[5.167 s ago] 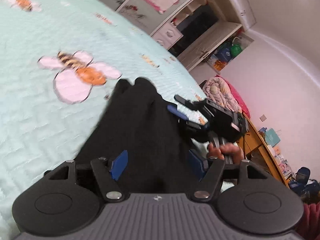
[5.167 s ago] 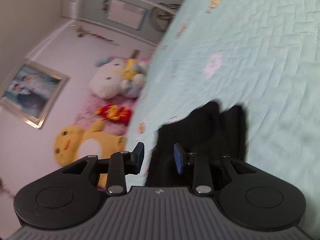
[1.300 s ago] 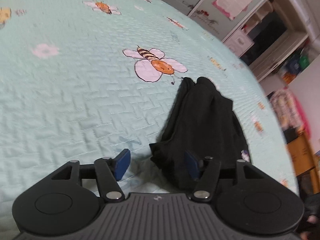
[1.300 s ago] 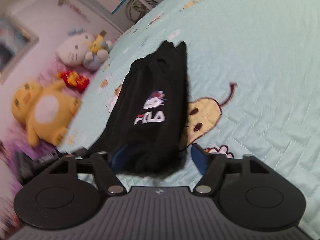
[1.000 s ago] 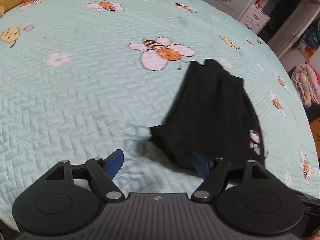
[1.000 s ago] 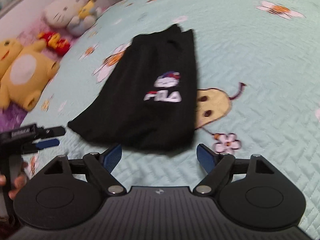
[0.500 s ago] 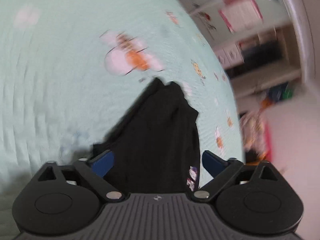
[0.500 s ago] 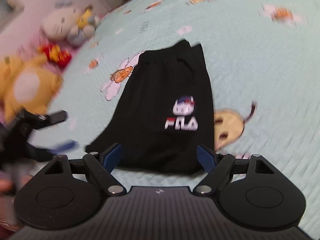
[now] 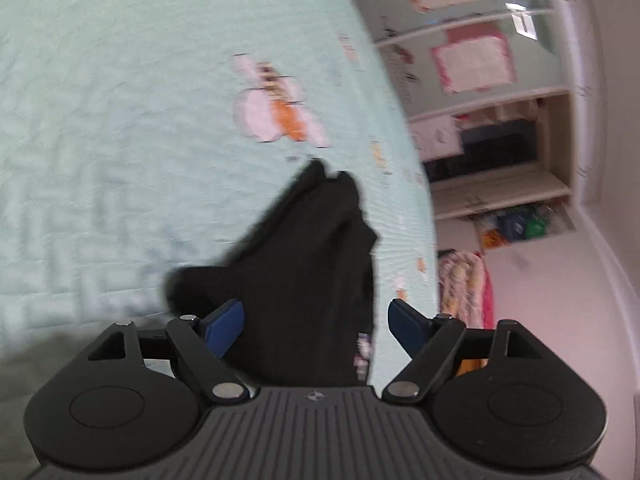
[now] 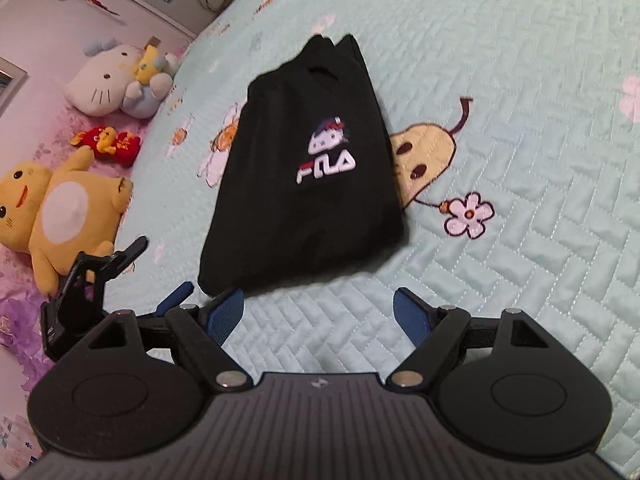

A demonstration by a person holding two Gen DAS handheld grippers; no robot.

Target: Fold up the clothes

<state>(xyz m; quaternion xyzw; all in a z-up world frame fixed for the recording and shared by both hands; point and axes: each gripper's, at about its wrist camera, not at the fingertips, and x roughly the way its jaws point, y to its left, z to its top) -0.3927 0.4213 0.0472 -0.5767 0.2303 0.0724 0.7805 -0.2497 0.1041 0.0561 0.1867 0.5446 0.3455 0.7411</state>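
Observation:
A folded black garment (image 10: pixel 312 184) with a white FILA logo lies flat on the mint quilted bed (image 10: pixel 520 80). In the left wrist view the garment (image 9: pixel 304 260) reaches in between the jaws of my left gripper (image 9: pixel 316 316); the jaws are closing and the blue pads stand clear of the cloth. The right wrist view shows the left gripper (image 10: pixel 160 272) at the garment's near left corner. My right gripper (image 10: pixel 318 304) is open over bare quilt, just short of the garment's near edge, with nothing between its fingers.
Plush toys line the bed's left side: a white cat (image 10: pixel 108 80), a red one (image 10: pixel 108 142) and a yellow one (image 10: pixel 60 200). Past the bed's far edge stand wall shelves (image 9: pixel 500 184) and a pink bedding pile (image 9: pixel 464 280).
The left gripper has rolled and dropped closer, so the garment's near end now sits between its jaws. The right gripper has shifted, and the garment's edge now lies just beyond its pads.

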